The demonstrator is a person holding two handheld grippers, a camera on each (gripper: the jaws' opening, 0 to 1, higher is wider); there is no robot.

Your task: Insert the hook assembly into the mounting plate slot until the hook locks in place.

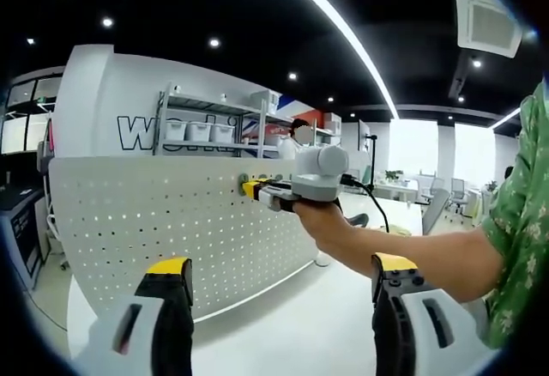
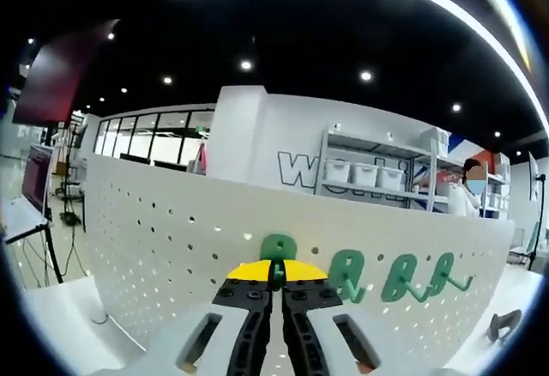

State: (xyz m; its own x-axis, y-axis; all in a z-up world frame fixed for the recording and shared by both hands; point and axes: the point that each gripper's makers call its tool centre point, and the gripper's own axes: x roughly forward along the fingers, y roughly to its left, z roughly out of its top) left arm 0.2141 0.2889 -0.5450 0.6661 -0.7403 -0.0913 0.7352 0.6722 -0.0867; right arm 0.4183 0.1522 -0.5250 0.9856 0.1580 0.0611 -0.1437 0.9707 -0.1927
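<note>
A: Where's the hook right now?

B: In the right gripper view the right claw [image 2: 276, 277] has its yellow-tipped black jaws pressed together on the green plastic hook assembly [image 2: 276, 251], right up against the white perforated metal mounting plate [image 2: 154, 230]. The green tab pokes up just above the jaw tips. I can't tell whether it has entered a slot yet.

A: And the others?

B: Three more green plastic hooks [image 2: 403, 277] already hang on the board in a row, just beside the held one.

A: What about the left claw?

B: In the left gripper view the left claw [image 1: 283, 277] is released, its jaws wide apart with nothing between them, well away from the plate [image 1: 171, 221]. The same view shows the person's hand [image 1: 322, 213] carrying the right claw [image 1: 257, 190] at the board.

A: How will the hook handle?

B: My guess is light and stiff, a small moulded piece. The smooth plastic could pivot in the jaws if pushed off-axis. Holding the flat backing near its top, as now, leaves the prong free and lets the push go straight into the slot.

A: Risk?

B: The plate looks like thin sheet and may flex, so a steady, square push until the hook catches seems wise.
</note>
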